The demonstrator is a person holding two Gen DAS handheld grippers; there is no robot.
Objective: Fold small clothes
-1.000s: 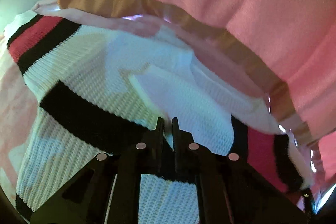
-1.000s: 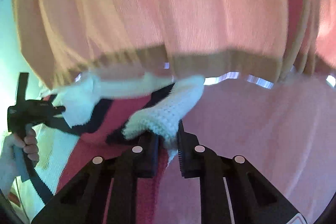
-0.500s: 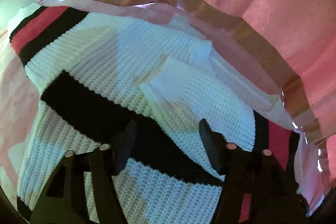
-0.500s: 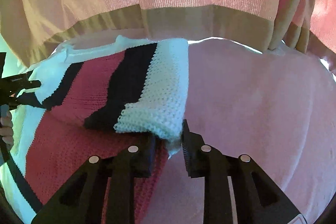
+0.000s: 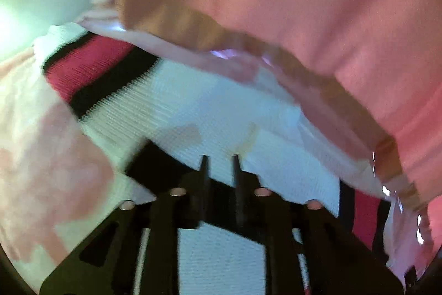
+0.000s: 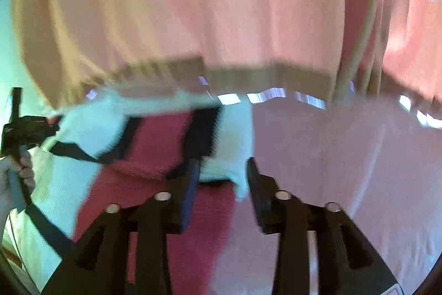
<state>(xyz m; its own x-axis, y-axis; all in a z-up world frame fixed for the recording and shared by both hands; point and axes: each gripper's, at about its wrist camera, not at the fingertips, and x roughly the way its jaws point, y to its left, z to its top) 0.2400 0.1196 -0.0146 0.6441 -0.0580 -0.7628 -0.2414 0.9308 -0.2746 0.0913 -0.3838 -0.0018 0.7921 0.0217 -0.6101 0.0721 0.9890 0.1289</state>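
1. Since half a second ago the left claw (image 5: pixel 219 165) has narrowed from wide to a small gap over the striped sweater (image 5: pixel 210 112); the right claw (image 6: pixel 222 170) has spread, releasing the white cuff (image 6: pixel 234 156).
2. The sweater lies flat on a pink cloth (image 6: pixel 345 162), folded sleeve between the right fingers.
3. A pink garment (image 6: pixel 193 4) hangs behind.

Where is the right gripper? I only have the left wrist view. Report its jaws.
Observer: The right gripper stands open, the sweater's white folded end between its fingers, not clamped.
Operator: Tell me what lies to that end's right.
Observer: Bare pink cloth; the sweater stops there.
Operator: Locate my left gripper from there.
Observer: The left gripper sits at the sweater's far left edge, a hand on its handle.
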